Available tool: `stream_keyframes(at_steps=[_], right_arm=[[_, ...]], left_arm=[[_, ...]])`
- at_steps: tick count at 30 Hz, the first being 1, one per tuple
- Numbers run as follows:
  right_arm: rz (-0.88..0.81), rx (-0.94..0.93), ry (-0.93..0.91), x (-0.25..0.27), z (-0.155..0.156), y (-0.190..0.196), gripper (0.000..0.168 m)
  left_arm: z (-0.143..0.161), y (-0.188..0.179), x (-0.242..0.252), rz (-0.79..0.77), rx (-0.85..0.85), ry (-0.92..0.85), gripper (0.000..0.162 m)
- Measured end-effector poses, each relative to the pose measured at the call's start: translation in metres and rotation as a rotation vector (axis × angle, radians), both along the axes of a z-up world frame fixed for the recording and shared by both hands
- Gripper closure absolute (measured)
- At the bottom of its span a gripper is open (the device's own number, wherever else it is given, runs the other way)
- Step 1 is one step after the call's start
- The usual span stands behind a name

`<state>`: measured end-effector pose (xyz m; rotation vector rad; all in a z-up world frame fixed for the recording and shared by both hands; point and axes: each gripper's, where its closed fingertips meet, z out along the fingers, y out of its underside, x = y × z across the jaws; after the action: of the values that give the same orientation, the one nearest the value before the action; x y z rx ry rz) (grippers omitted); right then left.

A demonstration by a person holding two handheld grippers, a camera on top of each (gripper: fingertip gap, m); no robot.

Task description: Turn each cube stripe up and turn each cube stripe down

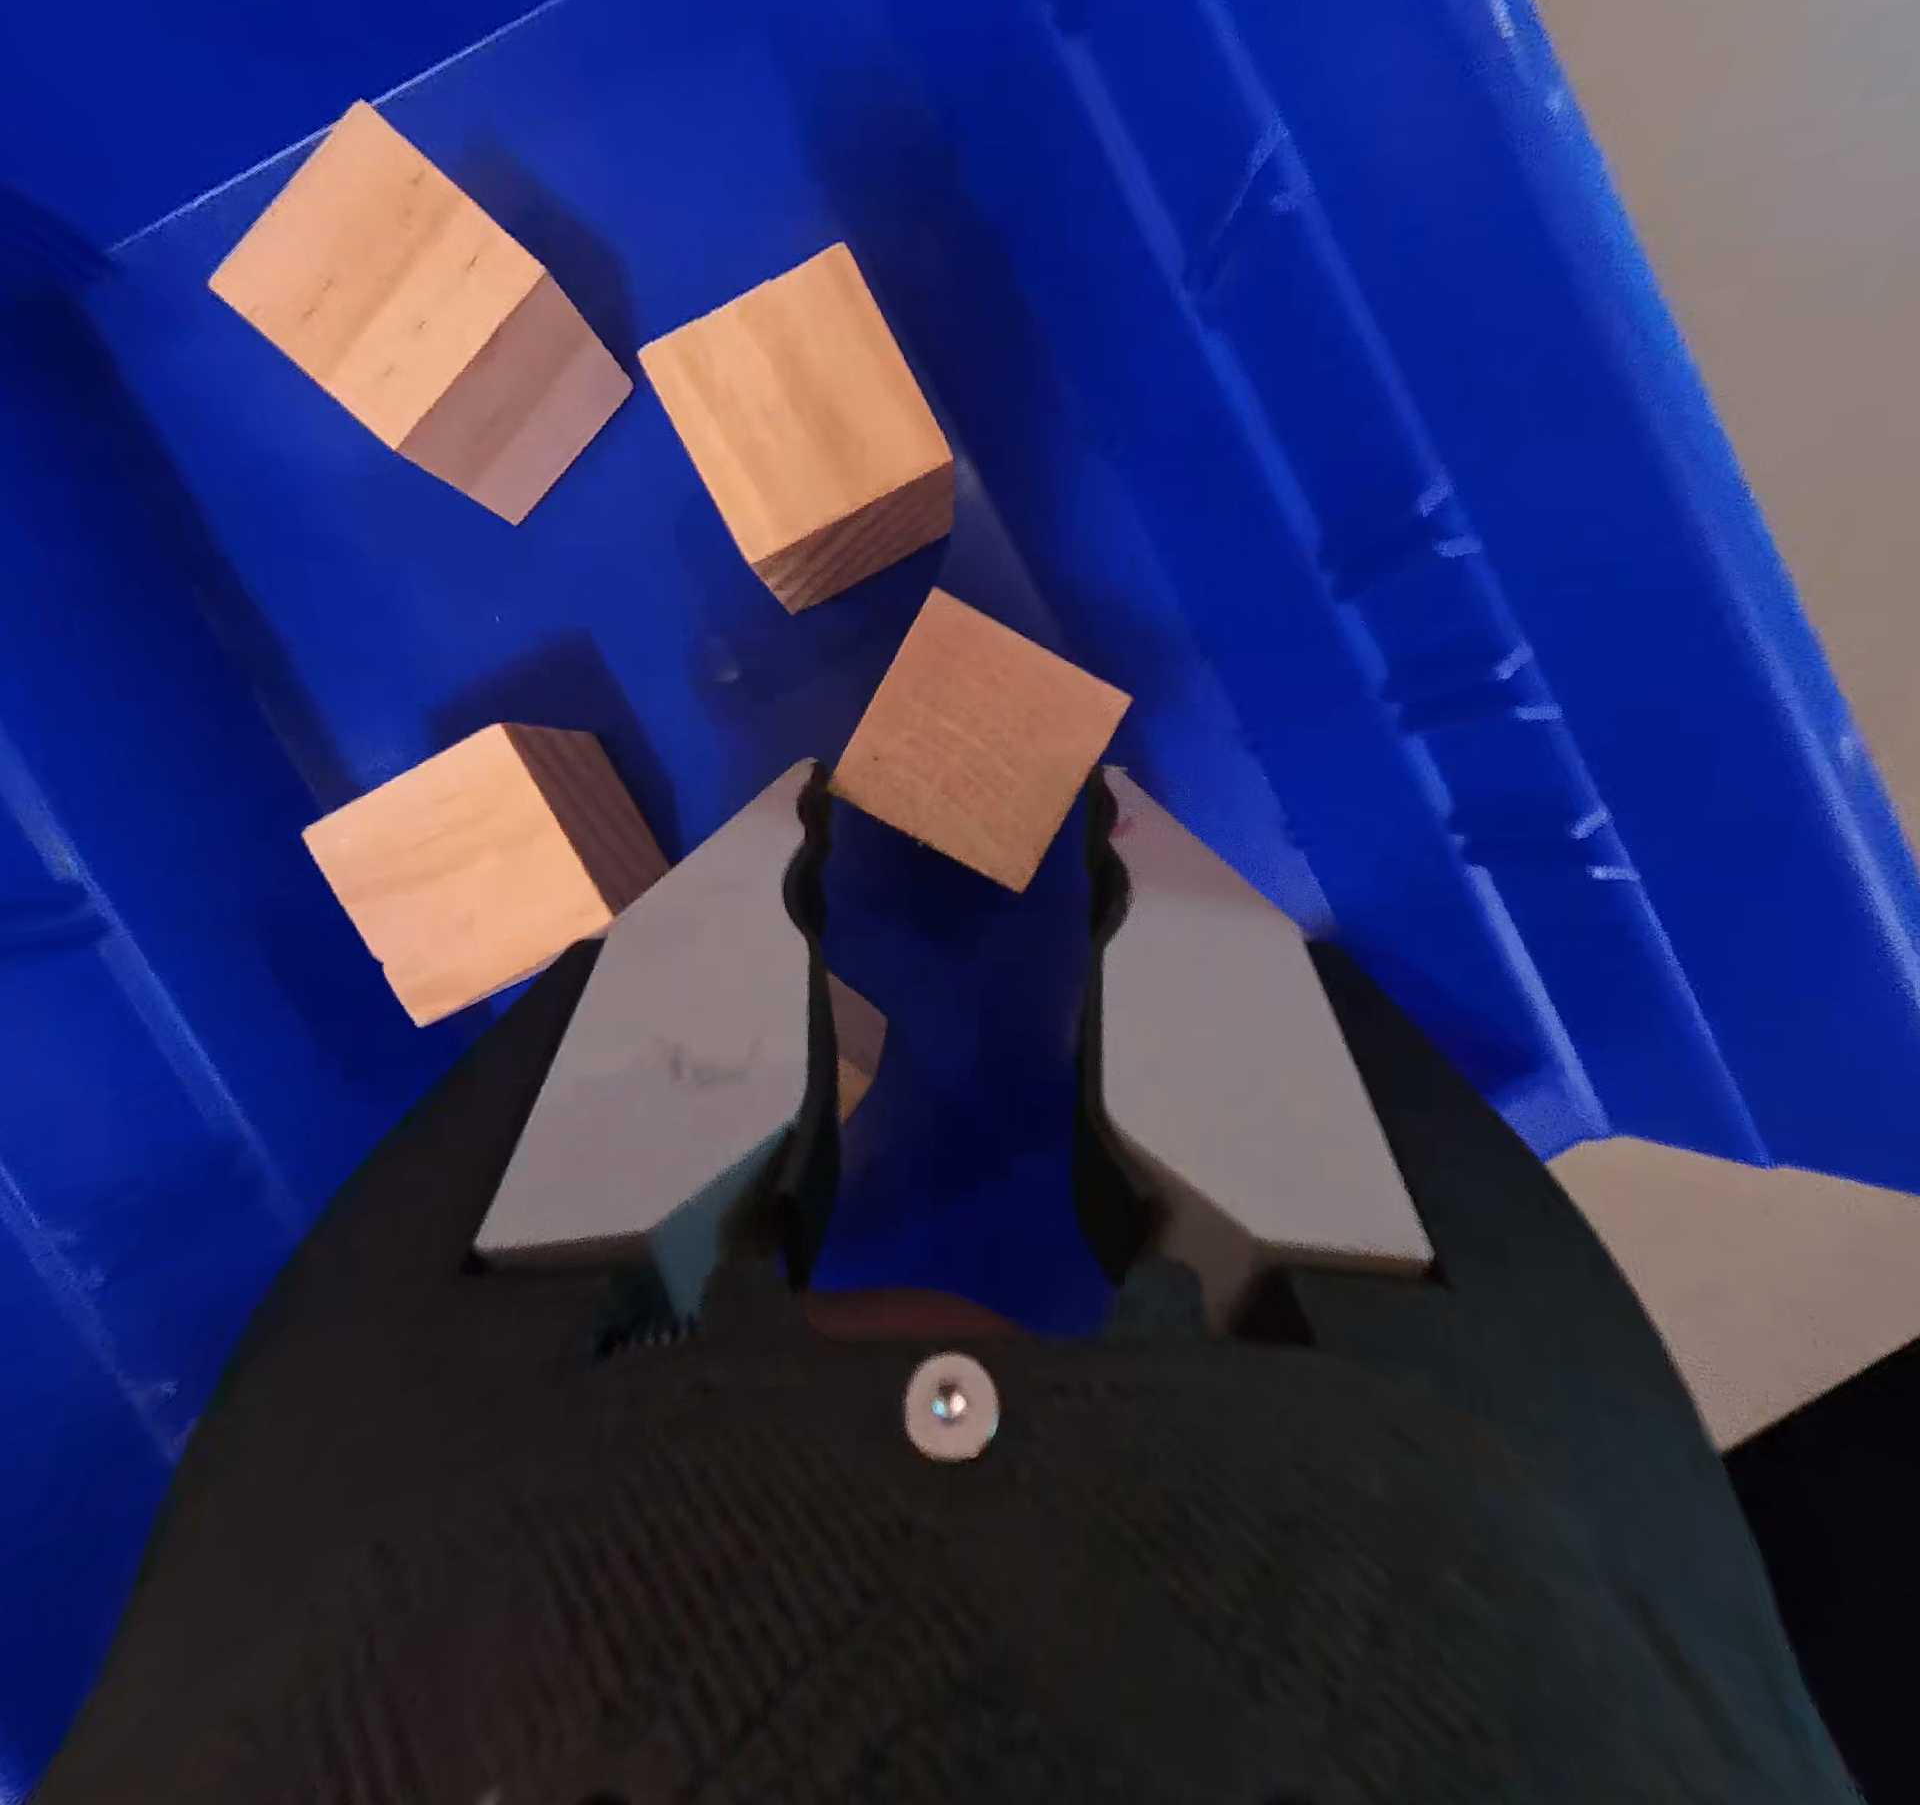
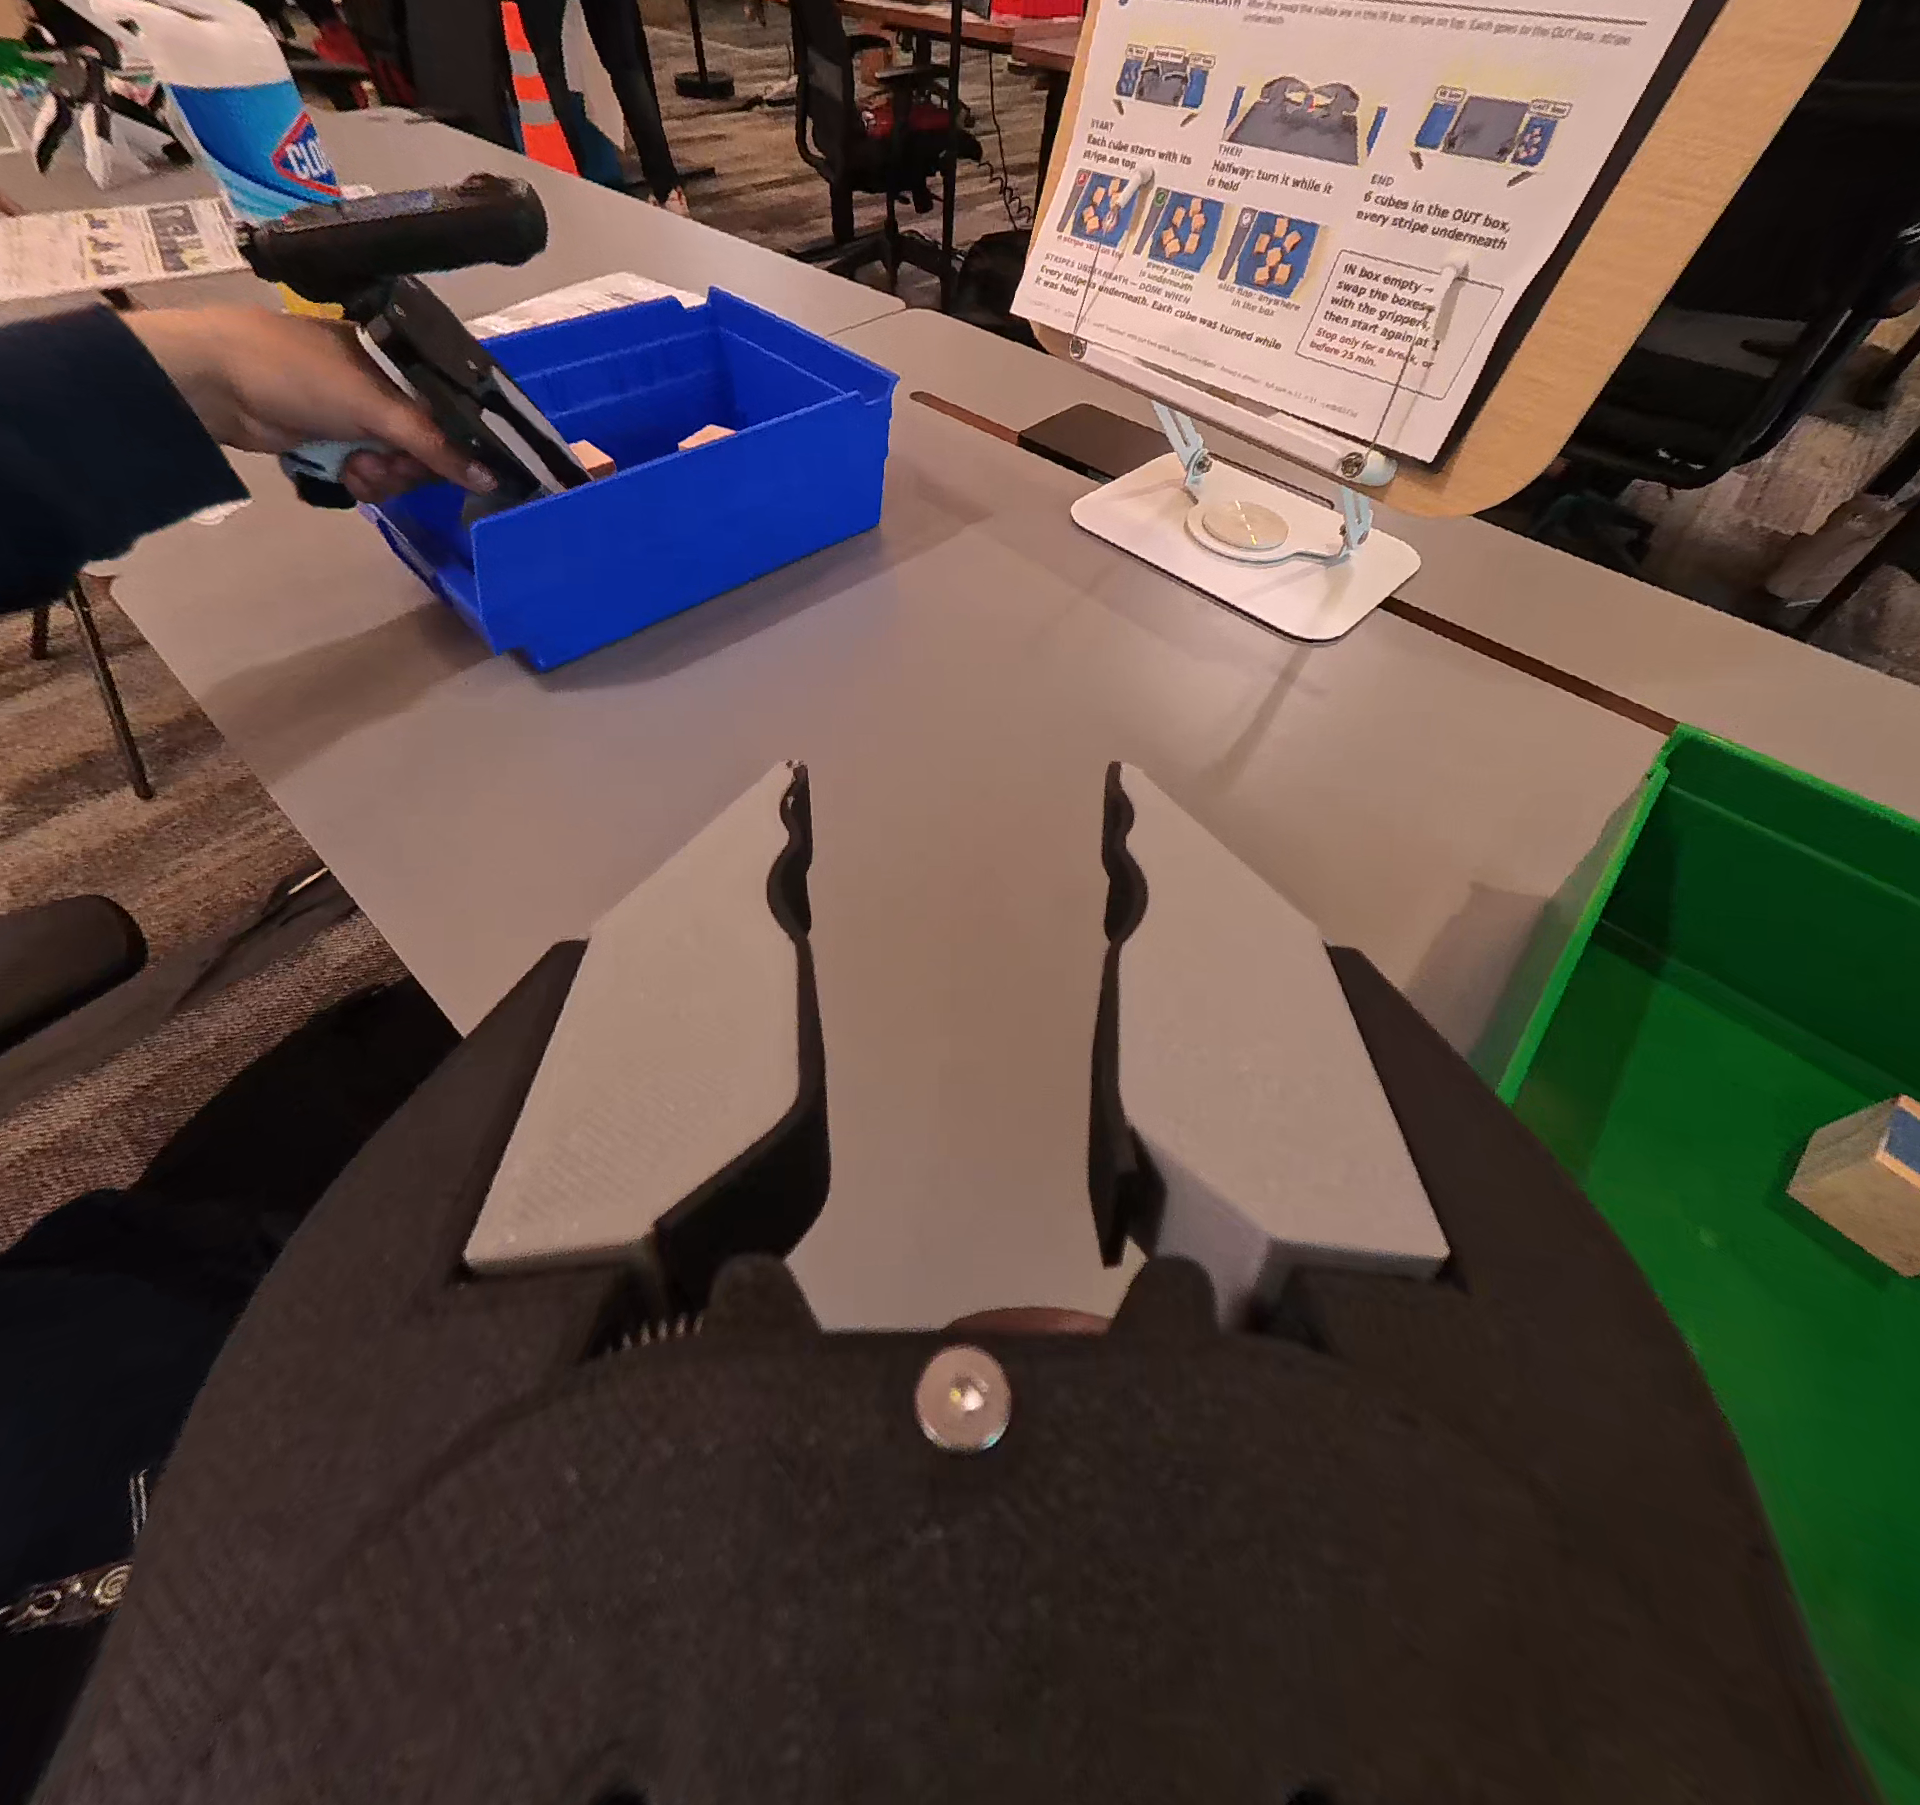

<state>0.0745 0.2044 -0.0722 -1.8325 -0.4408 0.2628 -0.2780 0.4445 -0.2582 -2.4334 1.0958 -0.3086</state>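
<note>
In the left wrist view, several plain wooden cubes lie in a blue bin; no stripe shows on their tops. My left gripper is open inside the bin, its fingertips on either side of the nearest cube, which sits just beyond them. Another cube peeks out under the left finger. In the right wrist view, my right gripper is open and empty above the grey table. A cube with a blue stripe on its side lies in a green bin at the right.
The blue bin stands at the table's left, with a person's hand holding the left gripper in it. An instruction sheet on a white stand is at the back. A wipes canister stands far left.
</note>
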Motion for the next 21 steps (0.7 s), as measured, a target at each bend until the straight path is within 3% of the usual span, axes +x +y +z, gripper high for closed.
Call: stream_keyframes(at_steps=[5, 9, 12, 14, 19, 21], right_arm=[[0.051, -0.003, 0.055, -0.002, 0.002, -0.003, 0.115], [0.172, -0.028, 0.160, -0.024, 0.003, -0.005, 0.115], [0.358, -0.077, 0.278, -0.065, 0.001, -0.011, 0.115], [0.518, -0.135, 0.378, -0.102, 0.000, -0.020, 0.112], [0.844, -0.321, 0.602, -0.173, -0.004, -0.053, 0.107], [0.929, -0.359, 0.676, -0.187, 0.000, -0.064, 0.106]], left_arm=[[0.026, -0.005, 0.001, -0.036, 0.074, -0.092, 0.114], [0.100, -0.036, 0.019, -0.139, 0.257, -0.390, 0.115], [0.172, -0.104, 0.054, -0.360, 0.343, -0.783, 0.115], [0.196, -0.151, 0.075, -0.514, 0.426, -0.901, 0.115], [0.220, -0.284, 0.115, -0.994, 0.805, -1.083, 0.115], [0.216, -0.302, 0.131, -1.030, 0.897, -1.048, 0.115]])
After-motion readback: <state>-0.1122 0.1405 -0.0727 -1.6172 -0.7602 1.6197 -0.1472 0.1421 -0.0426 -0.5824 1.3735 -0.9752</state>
